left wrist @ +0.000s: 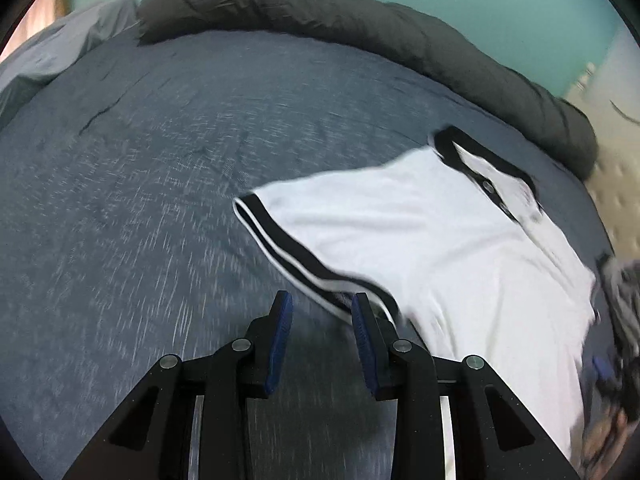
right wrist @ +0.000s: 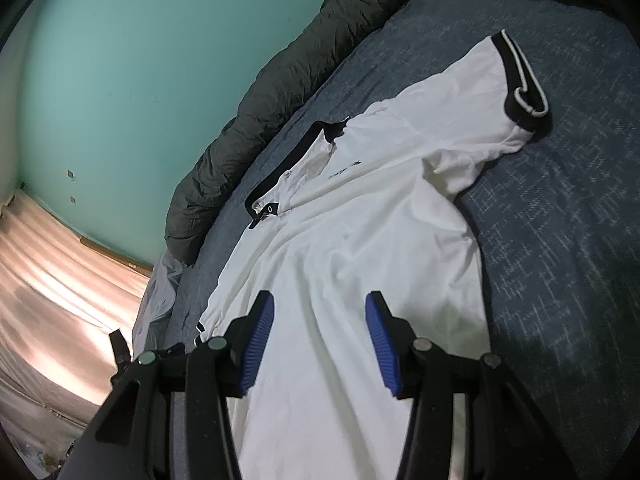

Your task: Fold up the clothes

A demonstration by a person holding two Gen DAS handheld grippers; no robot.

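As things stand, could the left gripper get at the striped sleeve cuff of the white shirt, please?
Probably yes. The left gripper is open just short of the striped sleeve cuff, which lies flat on the blue bedspread with nothing between them; its right jaw already sits at the cuff's near end.

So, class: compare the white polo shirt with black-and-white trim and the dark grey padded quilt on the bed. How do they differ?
The white polo shirt with black-and-white trim is thin and lies spread nearly flat; the dark grey padded quilt is thick and bunched into a long roll. The shirt sits mid-bed near both open grippers, left and right; the quilt lies along the far edge by the wall. Both rest on the blue-grey woven bedspread.
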